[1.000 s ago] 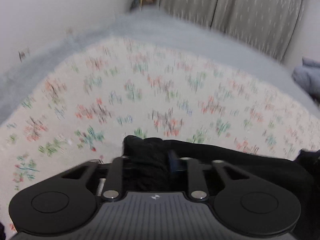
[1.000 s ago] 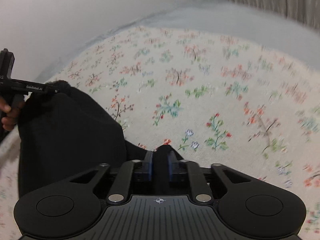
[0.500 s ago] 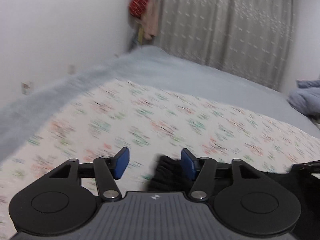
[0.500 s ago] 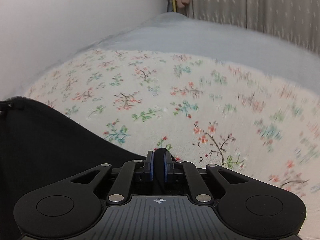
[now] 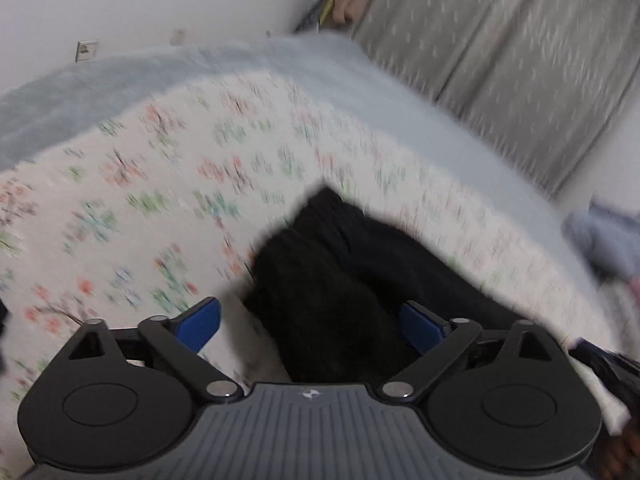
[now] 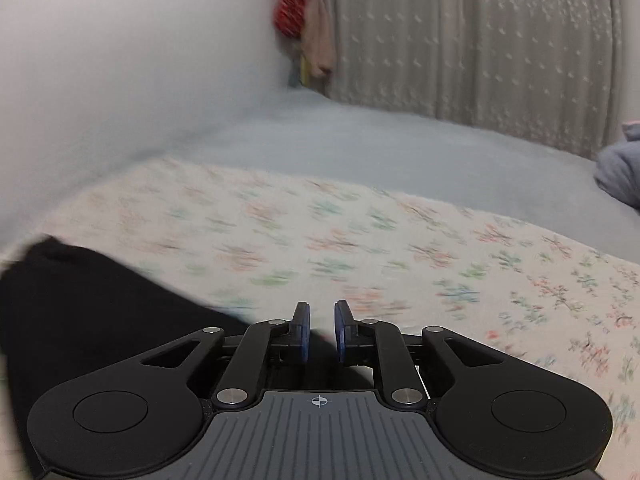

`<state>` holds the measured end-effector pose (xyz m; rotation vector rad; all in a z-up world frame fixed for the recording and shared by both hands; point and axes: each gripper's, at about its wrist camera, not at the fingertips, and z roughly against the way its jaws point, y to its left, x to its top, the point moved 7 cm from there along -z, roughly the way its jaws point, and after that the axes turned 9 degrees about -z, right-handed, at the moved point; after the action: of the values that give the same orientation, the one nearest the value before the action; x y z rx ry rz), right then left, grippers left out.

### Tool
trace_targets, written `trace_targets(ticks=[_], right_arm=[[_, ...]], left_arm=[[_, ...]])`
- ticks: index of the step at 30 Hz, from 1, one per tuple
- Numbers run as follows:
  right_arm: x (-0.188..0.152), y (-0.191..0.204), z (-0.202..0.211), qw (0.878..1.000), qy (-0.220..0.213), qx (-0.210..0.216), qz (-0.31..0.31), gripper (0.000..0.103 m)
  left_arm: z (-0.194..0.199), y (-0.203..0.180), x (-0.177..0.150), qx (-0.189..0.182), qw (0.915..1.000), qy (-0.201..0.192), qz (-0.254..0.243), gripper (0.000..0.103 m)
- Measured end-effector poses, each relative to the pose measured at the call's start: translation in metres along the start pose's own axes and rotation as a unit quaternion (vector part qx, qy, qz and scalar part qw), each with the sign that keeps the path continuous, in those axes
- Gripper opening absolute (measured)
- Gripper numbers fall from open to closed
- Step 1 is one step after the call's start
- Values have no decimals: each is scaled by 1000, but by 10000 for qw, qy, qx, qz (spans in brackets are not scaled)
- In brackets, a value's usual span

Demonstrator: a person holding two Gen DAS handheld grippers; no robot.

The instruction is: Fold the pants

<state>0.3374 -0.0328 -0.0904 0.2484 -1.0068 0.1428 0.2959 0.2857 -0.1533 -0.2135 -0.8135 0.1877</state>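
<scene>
The black pants [image 5: 340,264] lie in a bunched heap on a floral blanket [image 5: 160,184]. My left gripper [image 5: 310,324] hangs just over them. Its jaws are opening and stand wide, and the black cloth lies between the blue pads [image 5: 200,320] without being pressed. In the right wrist view the pants [image 6: 88,312] spread out at the lower left. My right gripper [image 6: 321,328] is opening too. A narrow gap shows between its pads [image 6: 303,330], with only a bit of dark cloth low behind them and nothing gripped.
The floral blanket [image 6: 400,248] lies on a pale blue bed cover [image 6: 400,152] against a white wall [image 6: 120,60]. A grey curtain [image 6: 480,40] hangs behind, with red and pink clothes [image 6: 308,20] beside it. A blue-grey bundle [image 6: 618,172] sits far right.
My left gripper went from shut on the black cloth to wide open, and the pants dropped onto the blanket. My right gripper let go of the fabric, parted slightly and tilted up.
</scene>
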Motion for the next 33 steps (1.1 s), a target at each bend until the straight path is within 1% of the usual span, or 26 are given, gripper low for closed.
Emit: trace_targets(ticks=[2,3,4,5,6,7,8,9,10,11,12,15,17,19,21,22,23,25,26,27,28,29,30,31,32,33], right_arm=[[-33,46,18,9961,372,669,438,16],[-53,67,24,9915,618,975,602,15],[-74,83,29,9860,871,1200,756,15],[-94,96,29,9810,1089,1303,935,13],[-112,103,28,9778,1271,1270,1081,12],[-127,106,27,9773,1354,1146,1155,10],[-134,107,31,9804,1154,1047,1202,9],[-136,107,36,9815,1101,1022,1183,8],[-135,107,39,9823,1123,1080,1037,2],[-136,108,43,9824,1175,1230,776,2],[-139,108,41,9828,1152,1247,726,2],[-153,116,40,9842,992,1044,1030,2],[-145,111,38,9853,1130,1081,687,2],[-133,106,42,9867,1142,1113,311,3],[-114,98,52,9911,656,1155,21,6],[-109,94,52,9918,545,1146,-166,6],[-109,89,42,9915,694,1049,-328,6],[-132,84,17,9901,1153,745,-281,5],[-137,81,15,9912,927,856,-390,4],[-138,74,14,9886,922,968,-688,4],[-136,67,14,9832,1037,1078,-1048,3],[-135,59,14,9761,1168,1176,-1404,2],[-134,53,15,9726,1255,1205,-1545,1],[-132,49,22,9729,1276,1163,-1537,1],[-130,43,33,9789,1146,976,-1385,2],[-127,35,48,9861,934,761,-1144,5]], left_arm=[[-25,-2,-11,172,9989,400,192,103],[-31,-1,-13,224,9984,399,325,103],[-32,-1,-12,237,9988,247,348,103],[-32,0,-9,165,9989,172,413,100],[-30,2,-7,-30,9981,117,609,92],[-29,7,-6,-281,9956,96,889,70],[-29,14,-7,-323,9929,116,1143,57],[-28,21,-8,-333,9910,90,1296,50],[-28,25,-9,-459,9892,66,1392,48],[-28,28,-10,-570,9871,22,1497,45],[-27,30,-14,-628,9857,2,1564,44],[-23,30,-15,-684,9851,-136,1572,41],[-14,32,-15,-764,9832,-277,1632,40],[-8,30,-15,-807,9849,-384,1480,42],[-12,29,-17,-742,9842,-233,1590,52],[-16,31,-19,-740,9824,-159,1710,69],[-20,30,-17,-869,9794,-172,1817,85],[-27,25,-10,-1112,9761,-245,1850,103],[-31,20,-6,-1067,9781,-273,1766,100],[-35,15,-3,-904,9827,-264,1597,95],[-38,11,-1,-606,9883,-232,1381,71],[-40,10,1,-387,9920,-209,1182,43],[-36,12,2,-258,9925,-257,1165,40],[-30,19,3,-374,9886,-354,1413,35],[-21,27,4,-470,9840,-465,1654,34],[-11,34,4,-447,9827,-555,1711,34]])
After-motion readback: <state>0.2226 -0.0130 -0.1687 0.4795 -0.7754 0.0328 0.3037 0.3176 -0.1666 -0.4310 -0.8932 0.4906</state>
